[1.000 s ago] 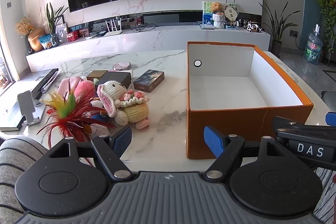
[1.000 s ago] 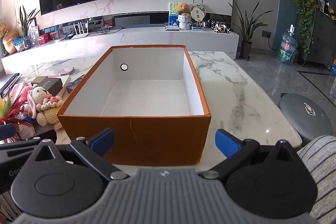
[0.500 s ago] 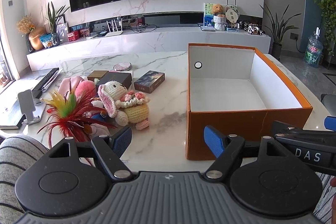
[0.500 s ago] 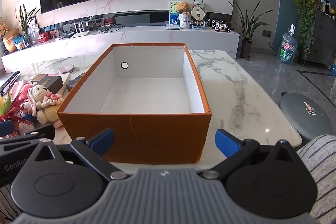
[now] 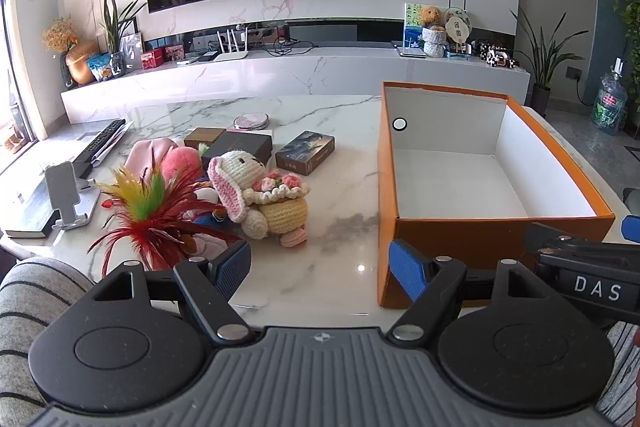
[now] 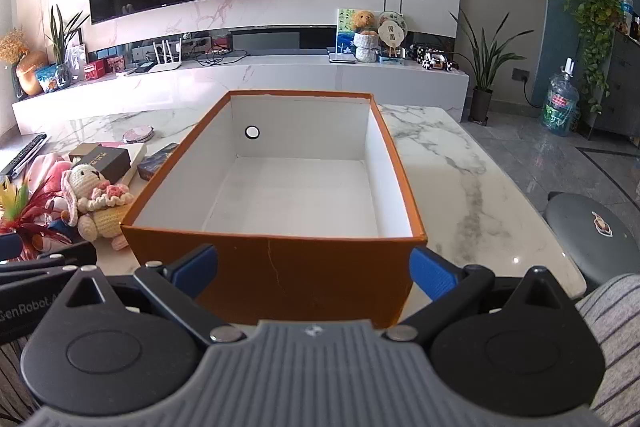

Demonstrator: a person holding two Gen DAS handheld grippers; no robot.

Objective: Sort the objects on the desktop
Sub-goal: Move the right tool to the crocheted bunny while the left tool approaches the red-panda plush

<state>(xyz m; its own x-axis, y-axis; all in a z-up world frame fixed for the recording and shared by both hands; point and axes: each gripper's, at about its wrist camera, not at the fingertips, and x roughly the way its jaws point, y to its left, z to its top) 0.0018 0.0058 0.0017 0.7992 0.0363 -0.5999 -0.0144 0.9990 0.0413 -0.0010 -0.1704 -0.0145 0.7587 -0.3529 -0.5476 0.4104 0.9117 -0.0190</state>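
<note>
Both grippers spread wide and holding nothing at the near table edge.

The left gripper point(image 5: 320, 269) hangs over bare marble point(image 5: 340, 227); at its 11 o'clock lie the crochet rabbit point(image 5: 260, 195) and red feather toy point(image 5: 152, 215), with dark boxes point(image 5: 306, 157) behind them. The right gripper point(image 6: 314, 267) faces the near wall of the orange box point(image 6: 280, 267) at 12 o'clock, the box's white inside bare.

The box point(image 5: 472, 247) sits on the counter point(image 5: 344, 239). To its left lie the bunny point(image 5: 260, 195), the feather toy point(image 5: 152, 207) and small boxes point(image 5: 305, 157) behind them.
</note>
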